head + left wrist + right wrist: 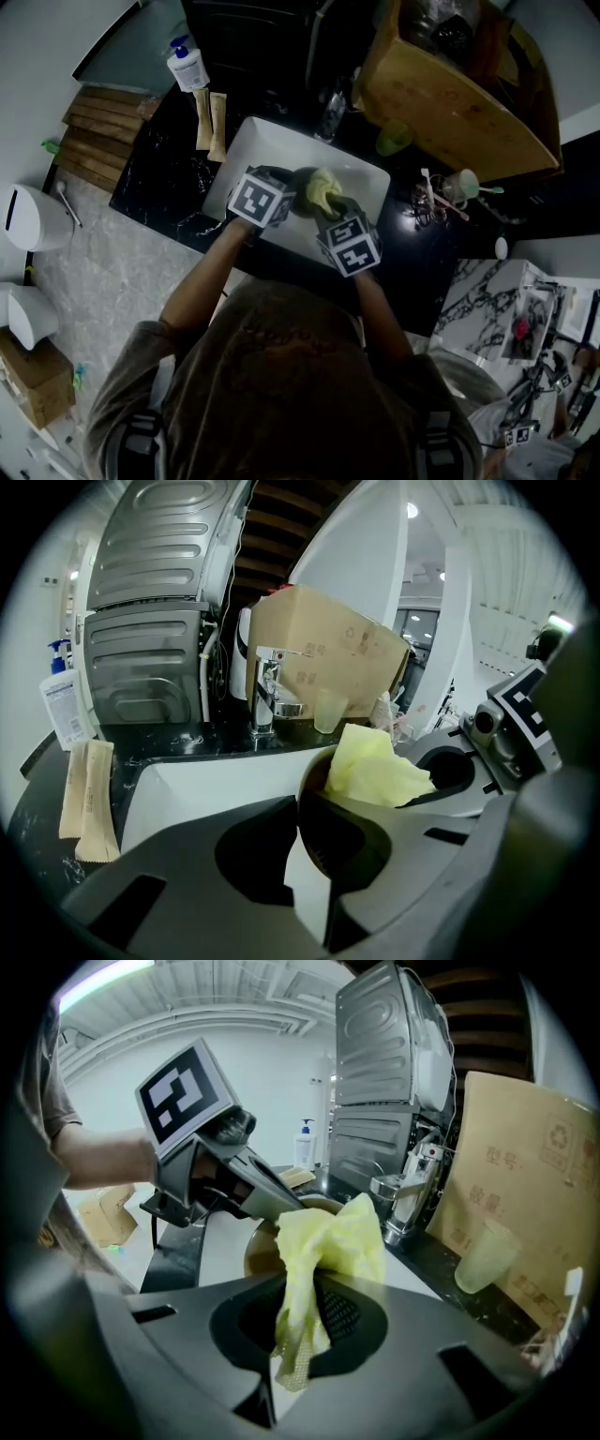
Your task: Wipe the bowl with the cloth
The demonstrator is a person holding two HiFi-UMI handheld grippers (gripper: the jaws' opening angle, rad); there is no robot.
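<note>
Over the white sink [253, 150] I hold a dark bowl [323, 841] with my left gripper [305, 855] shut on its rim. A pale yellow cloth [322, 190] is stuffed into the bowl's mouth. My right gripper [300, 1335] is shut on that cloth [328, 1241], which bunches up ahead of the jaws and hangs down between them. In the right gripper view the bowl [267, 1246] sits just behind the cloth, with the left gripper [220, 1180] clamped on it. In the head view both grippers meet above the sink, left gripper [281, 199] beside right gripper [333, 217].
A chrome tap [267, 691] stands behind the sink [187, 780] with a translucent cup [328, 710] and a cardboard box [323, 663] beside it. A soap pump bottle [187, 67] and two paper sachets [210, 120] lie left on the black counter [159, 178]. Utensils [441, 192] clutter the right.
</note>
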